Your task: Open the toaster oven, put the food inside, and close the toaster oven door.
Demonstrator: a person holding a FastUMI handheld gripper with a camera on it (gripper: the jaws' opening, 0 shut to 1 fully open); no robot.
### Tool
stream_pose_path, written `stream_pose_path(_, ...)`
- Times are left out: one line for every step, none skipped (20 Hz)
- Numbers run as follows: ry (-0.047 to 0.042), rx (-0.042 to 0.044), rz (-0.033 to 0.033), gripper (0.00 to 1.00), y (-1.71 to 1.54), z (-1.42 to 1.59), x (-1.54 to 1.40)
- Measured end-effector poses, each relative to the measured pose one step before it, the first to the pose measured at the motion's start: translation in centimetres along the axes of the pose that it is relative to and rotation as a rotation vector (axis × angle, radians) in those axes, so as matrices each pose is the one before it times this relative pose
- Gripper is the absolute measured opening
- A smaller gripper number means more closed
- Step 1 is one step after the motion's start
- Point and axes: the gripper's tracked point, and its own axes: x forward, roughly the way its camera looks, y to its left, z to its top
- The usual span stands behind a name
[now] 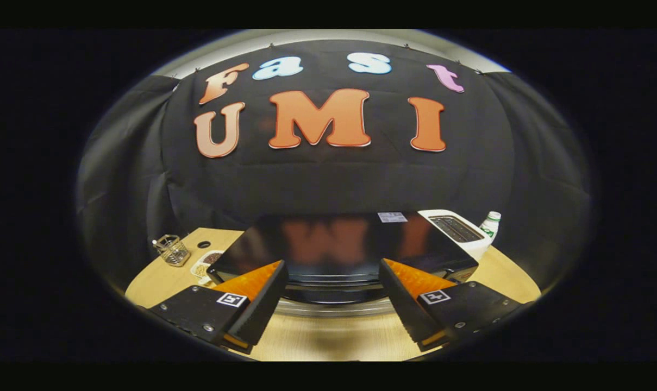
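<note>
A black toaster oven [339, 244] with a glossy top stands on the wooden table [333, 336], just ahead of my fingers. Its door looks shut, and a metal handle bar [333, 308] runs across its front, low between my fingers. My gripper [332, 274] is open, held above and in front of the oven, with nothing between the fingers. A small white plate with dark food [206, 263] lies on the table to the left of the oven, partly hidden by it.
A wire mesh holder [171, 250] sits at the table's far left. A white slot toaster [458, 231] and a white bottle with a green cap [490, 224] stand right of the oven. A small dark hole [204, 244] marks the tabletop.
</note>
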Motion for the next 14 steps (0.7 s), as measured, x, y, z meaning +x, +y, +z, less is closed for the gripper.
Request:
stream_pose_path(0.01644, -0.00489, 0.00068, 0.99, 0.091, -0.39, 0.179)
stream_pose_path(0.01713, -0.00558, 0.00239, 0.99, 0.013, -0.634, 0.124)
stream_pose_path(-0.02244, 0.01472, -0.00007, 1.0, -0.045, 0.416, -0.14)
stream_pose_path(0.00739, 0.00368, 0.00337, 1.0, -0.066, 0.037, 0.17)
stream_pose_path(-0.00624, -0.00447, 0.00279, 0.99, 0.13, 0.035, -0.398)
stream_pose_path(0.0065, -0.00659, 0.00383, 0.99, 0.046, -0.213, 0.044)
stream_pose_path(0.00019, -0.0048, 0.00583, 0.99, 0.052, -0.146, 0.054)
stream_pose_path(0.00656, -0.02454, 0.00067, 1.0, -0.189, 0.215, -0.172)
stream_pose_path(0.00489, -0.00164, 0.00209, 1.0, 0.072, -0.444, -0.354)
stream_pose_path(0.01037, -0.00029, 0.00125, 1.0, 0.031, -0.148, -0.38)
stream_pose_path(0.00786, -0.006, 0.00022, 1.0, -0.012, -0.265, -0.474)
stream_pose_path(0.00757, -0.00969, -0.00035, 1.0, 0.021, -0.283, -0.451)
stream_pose_path(0.00992, -0.00376, 0.00036, 1.0, -0.002, -0.316, -0.492)
stream_pose_path(0.01044, -0.00353, 0.00166, 1.0, 0.024, -0.442, -0.483)
